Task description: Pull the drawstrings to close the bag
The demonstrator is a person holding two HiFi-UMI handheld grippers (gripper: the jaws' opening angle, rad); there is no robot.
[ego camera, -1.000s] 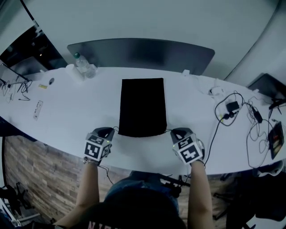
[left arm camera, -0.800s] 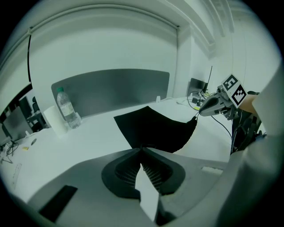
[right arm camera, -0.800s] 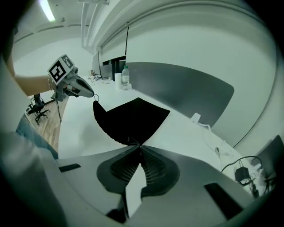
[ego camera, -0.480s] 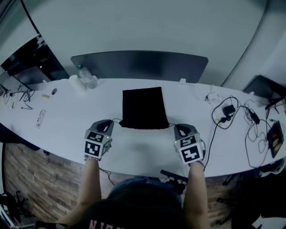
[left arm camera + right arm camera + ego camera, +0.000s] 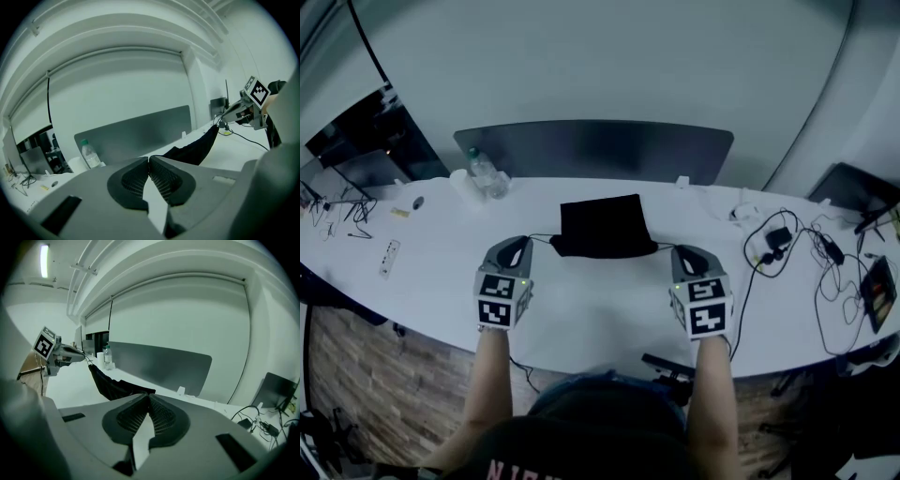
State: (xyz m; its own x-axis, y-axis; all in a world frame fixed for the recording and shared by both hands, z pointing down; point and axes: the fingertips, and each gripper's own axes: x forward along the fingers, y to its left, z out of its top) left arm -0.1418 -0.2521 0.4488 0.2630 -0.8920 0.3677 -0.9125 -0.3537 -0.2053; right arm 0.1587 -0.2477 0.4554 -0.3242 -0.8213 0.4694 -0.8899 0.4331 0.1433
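Observation:
A black drawstring bag [image 5: 602, 225] hangs between my two grippers above the white table [image 5: 591, 309], its near mouth edge gathered and lifted. My left gripper [image 5: 517, 246] is shut on the left drawstring [image 5: 540, 238], just left of the bag's mouth. On the other side, my right gripper [image 5: 682, 253] is shut on the right drawstring [image 5: 664, 247]. The left gripper view has the bag [image 5: 197, 146] stretching to the right gripper [image 5: 248, 105]. Seen from the right gripper view, the bag [image 5: 110, 385] sags from the left gripper [image 5: 56, 352]. The string itself is hidden between each pair of pads.
A grey partition [image 5: 595, 145] runs behind the table. A water bottle [image 5: 487, 173] stands at the back left, with a small white remote [image 5: 389, 258] nearer the left edge. Cables and a charger [image 5: 778, 234] lie at the right, beside a dark laptop [image 5: 853, 183].
Both grippers have moved apart and away from me. The bag, which lay long and flat, is drawn up short with its mouth edge gathered and raised.

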